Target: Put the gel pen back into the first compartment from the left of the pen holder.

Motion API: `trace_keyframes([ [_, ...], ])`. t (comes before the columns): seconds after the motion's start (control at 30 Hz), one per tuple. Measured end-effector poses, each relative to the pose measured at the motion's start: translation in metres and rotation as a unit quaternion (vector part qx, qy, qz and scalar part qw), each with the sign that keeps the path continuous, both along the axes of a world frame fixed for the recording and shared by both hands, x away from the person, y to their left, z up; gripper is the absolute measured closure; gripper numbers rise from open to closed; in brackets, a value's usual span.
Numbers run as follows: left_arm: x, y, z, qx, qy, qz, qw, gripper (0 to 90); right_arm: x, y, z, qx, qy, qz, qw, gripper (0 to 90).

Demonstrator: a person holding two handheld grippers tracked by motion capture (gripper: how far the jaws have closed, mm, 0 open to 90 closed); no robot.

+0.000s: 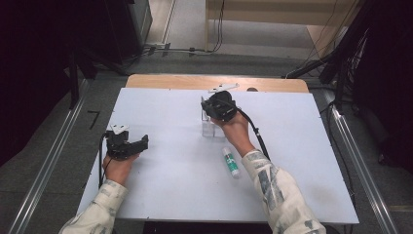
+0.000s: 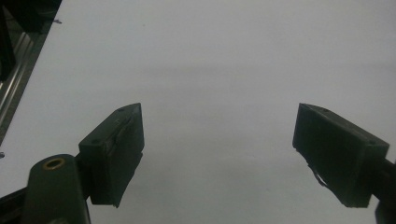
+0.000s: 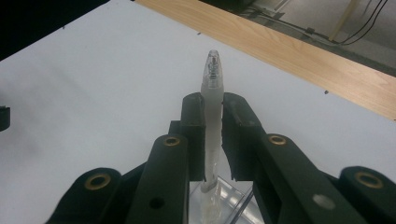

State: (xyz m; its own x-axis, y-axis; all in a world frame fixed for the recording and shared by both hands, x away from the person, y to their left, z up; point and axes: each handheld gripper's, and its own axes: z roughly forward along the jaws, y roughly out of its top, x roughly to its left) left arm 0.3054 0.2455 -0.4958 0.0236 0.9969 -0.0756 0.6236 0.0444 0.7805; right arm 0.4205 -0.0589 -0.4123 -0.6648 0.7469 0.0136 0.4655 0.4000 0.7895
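Listing the items on the white table [image 1: 160,195], as seen from the high view and both gripper views.

Right gripper [image 3: 213,135]: jaws drawn together and clamped on a clear pen [image 3: 212,100]. The pen stands between the two black pads, its transparent tip with a small spring inside rising past the jaw ends. Its lower end reaches down to a clear plastic holder [image 3: 224,198] below the jaws. In the high view the right gripper [image 1: 219,108] sits at the far middle of the table, held by the right hand [image 1: 237,127], directly over the clear plastic holder [image 1: 212,127].

Left gripper [image 2: 217,149]: jaws well apart, nothing between them, only bare white tabletop ahead. In the high view the left gripper [image 1: 125,144] rests at the near left of the table, held by the left hand [image 1: 118,167].

Glue stick [image 1: 231,162]: white tube with green marking, lying flat on the table near the right forearm, on the near side of the holder and apart from it.

Wooden strip [image 1: 185,81]: light wood edge along the far side of the white table.

Floor beyond: grey, with loose cables [image 1: 185,49].
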Motion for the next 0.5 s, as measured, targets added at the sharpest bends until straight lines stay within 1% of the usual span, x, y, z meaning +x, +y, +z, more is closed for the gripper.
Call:
trace_keyframes([
  [0.13, 0.000, 0.000, 0.000, -0.001, 0.000, 0.000, 1.0000, 16.9, -0.001, -0.001, -0.003, -0.002, 0.002, 0.001, 1.0000, 76.9],
  [0.17, 0.000, 0.000, 0.000, -0.001, 0.000, 0.000, 1.0000, 17.0, -0.001, -0.001, -0.004, -0.001, 0.003, 0.000, 1.0000, 75.5],
  [0.2, 0.000, 0.000, 0.000, -0.001, 0.000, 0.000, 1.0000, 17.0, -0.001, -0.002, -0.004, -0.001, 0.004, 0.002, 1.0000, 70.5],
  [0.3, 0.000, 0.000, 0.000, -0.001, 0.000, 0.000, 1.0000, 17.0, -0.002, -0.003, -0.006, -0.001, 0.004, 0.004, 1.0000, 67.9],
  [0.37, 0.000, 0.000, 0.000, 0.000, 0.001, -0.001, 1.0000, 16.9, -0.002, -0.006, -0.006, 0.004, 0.007, 0.003, 1.0000, 65.6],
  [0.5, 0.000, 0.000, 0.000, 0.001, 0.002, -0.001, 1.0000, 16.9, -0.004, -0.012, -0.004, 0.014, 0.006, 0.007, 0.9999, 56.8],
])
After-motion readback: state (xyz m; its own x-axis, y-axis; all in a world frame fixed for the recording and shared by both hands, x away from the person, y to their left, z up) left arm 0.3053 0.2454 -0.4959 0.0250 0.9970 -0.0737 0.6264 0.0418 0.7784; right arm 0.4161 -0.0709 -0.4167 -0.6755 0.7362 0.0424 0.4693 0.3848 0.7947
